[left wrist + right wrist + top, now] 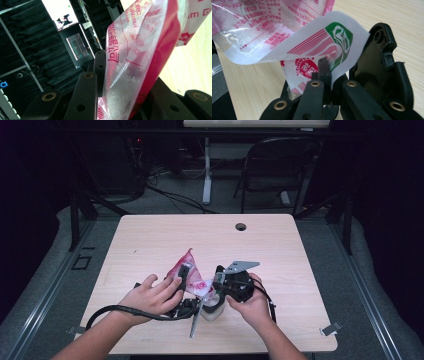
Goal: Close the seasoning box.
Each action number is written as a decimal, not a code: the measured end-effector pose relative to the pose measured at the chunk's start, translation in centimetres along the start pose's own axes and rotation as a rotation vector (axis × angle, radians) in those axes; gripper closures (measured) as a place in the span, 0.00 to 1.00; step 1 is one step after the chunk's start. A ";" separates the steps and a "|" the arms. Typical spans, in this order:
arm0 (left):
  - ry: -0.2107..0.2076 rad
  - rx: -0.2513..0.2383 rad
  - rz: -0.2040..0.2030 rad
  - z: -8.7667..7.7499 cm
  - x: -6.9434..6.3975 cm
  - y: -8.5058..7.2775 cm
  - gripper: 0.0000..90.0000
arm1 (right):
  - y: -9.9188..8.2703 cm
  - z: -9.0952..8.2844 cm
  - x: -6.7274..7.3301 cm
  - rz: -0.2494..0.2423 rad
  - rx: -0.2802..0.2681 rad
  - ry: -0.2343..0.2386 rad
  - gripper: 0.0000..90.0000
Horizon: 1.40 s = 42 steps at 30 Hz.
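A red and white plastic bag (189,269) with white grains inside stands up off the wooden table (300,270), held between my two grippers. In the left gripper view the bag (140,57) fills the gap between the jaws. My left gripper (125,82) is shut on it, and in the high view this gripper (184,273) lies on its side under the person's left hand. My right gripper (325,70) is shut on the bag's white printed corner flap (332,40). From above, the right gripper (216,282) sits just to the right of the bag.
A pale translucent object (212,311) rests on the table beneath the right gripper; what it is I cannot tell. A cable hole (241,226) lies near the table's far edge. A dark chair (280,165) and a stand leg (206,170) are on the floor beyond.
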State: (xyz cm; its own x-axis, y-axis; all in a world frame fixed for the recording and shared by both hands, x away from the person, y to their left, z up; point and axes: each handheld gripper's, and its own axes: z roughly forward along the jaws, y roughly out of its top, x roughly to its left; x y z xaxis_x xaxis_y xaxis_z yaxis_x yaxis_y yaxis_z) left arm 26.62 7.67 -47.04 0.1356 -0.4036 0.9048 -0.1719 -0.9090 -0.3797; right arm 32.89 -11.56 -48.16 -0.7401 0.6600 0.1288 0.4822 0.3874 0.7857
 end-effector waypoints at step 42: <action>-0.001 -0.001 0.017 -0.3 0.2 0.2 0.84 | 0.1 0.1 -0.2 -0.007 0.000 -0.011 1.00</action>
State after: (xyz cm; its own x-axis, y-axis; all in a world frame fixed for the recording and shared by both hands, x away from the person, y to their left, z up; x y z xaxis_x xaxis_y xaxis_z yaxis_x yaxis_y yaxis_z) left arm 26.36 7.42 -46.84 0.1337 -0.4190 0.8981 -0.1756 -0.9019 -0.3946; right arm 33.13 -11.55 -48.20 -0.7384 0.6641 0.1168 0.4770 0.3919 0.7867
